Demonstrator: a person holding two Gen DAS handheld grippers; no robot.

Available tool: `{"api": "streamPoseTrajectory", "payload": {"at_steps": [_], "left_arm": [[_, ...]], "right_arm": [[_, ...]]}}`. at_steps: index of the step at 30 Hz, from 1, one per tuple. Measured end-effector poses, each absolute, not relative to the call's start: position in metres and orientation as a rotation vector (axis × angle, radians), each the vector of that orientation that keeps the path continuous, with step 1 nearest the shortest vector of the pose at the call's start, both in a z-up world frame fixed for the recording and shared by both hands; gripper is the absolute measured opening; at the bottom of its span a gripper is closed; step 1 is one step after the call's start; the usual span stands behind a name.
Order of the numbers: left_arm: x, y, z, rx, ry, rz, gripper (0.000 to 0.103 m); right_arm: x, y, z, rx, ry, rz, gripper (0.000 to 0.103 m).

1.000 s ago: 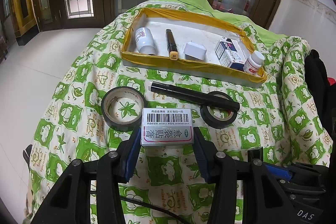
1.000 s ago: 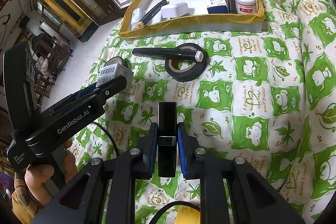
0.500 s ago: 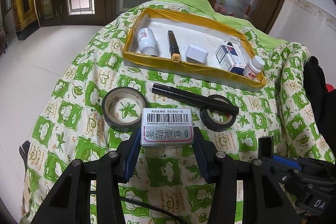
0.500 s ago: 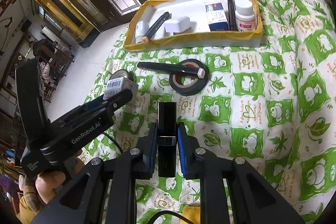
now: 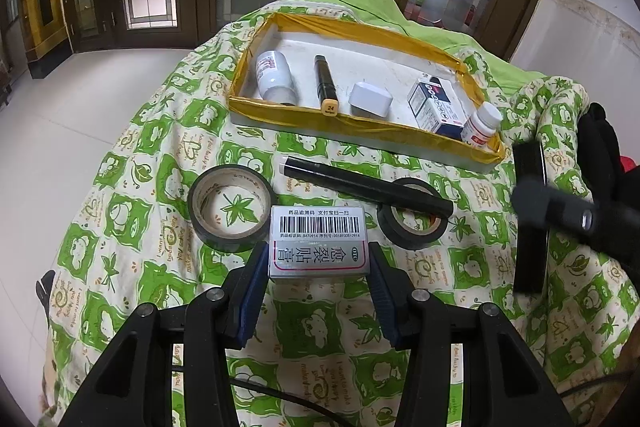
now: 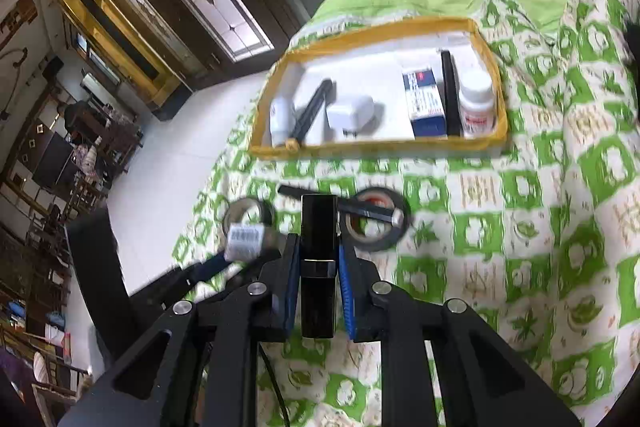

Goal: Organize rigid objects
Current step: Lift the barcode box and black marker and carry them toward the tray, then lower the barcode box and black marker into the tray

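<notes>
Several items already lay in the far tray (image 5: 280, 109), both tape rolls (image 5: 230, 213) remained outside, while the left gripper (image 5: 318, 279) clamped a barcoded box (image 5: 318, 241) and the right gripper (image 6: 318, 277) a black bar (image 6: 318, 263).

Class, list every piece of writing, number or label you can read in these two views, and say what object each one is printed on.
"愈裂贴膏" and "OTC": silver box held in the left gripper.
"药品追溯码 支付宝扫一扫": same box, above its barcode; the digits below are too small to read.
"24": end cap of the marker in the tray.
Blue-and-white carton: lettering not legible.
White bottles' labels: too small.
Right wrist view: all print blurred.
</notes>
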State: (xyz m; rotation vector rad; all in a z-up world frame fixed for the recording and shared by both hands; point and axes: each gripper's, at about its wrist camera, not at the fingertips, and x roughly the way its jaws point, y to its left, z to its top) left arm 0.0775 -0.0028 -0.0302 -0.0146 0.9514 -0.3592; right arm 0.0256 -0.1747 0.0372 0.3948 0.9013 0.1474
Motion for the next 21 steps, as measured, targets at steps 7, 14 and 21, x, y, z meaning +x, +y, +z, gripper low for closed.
{"api": "streamPoseTrajectory", "payload": {"at_steps": [7,14,21], "left_arm": [[0.079,-0.006,-0.032,-0.006,0.956,-0.366,0.05],[0.079,-0.007,-0.032,-0.005,0.955,-0.373,0.05],[0.089,-0.009,-0.022,-0.011,0.939,-0.387,0.05]], "right_arm": [[0.042,-0.178,0.048,0.402,0.863,0.137,0.017],[0.052,-0.191,0.048,0.43,0.851,0.115,0.017],[0.062,-0.2,0.045,0.434,0.863,0.099,0.017]]}}
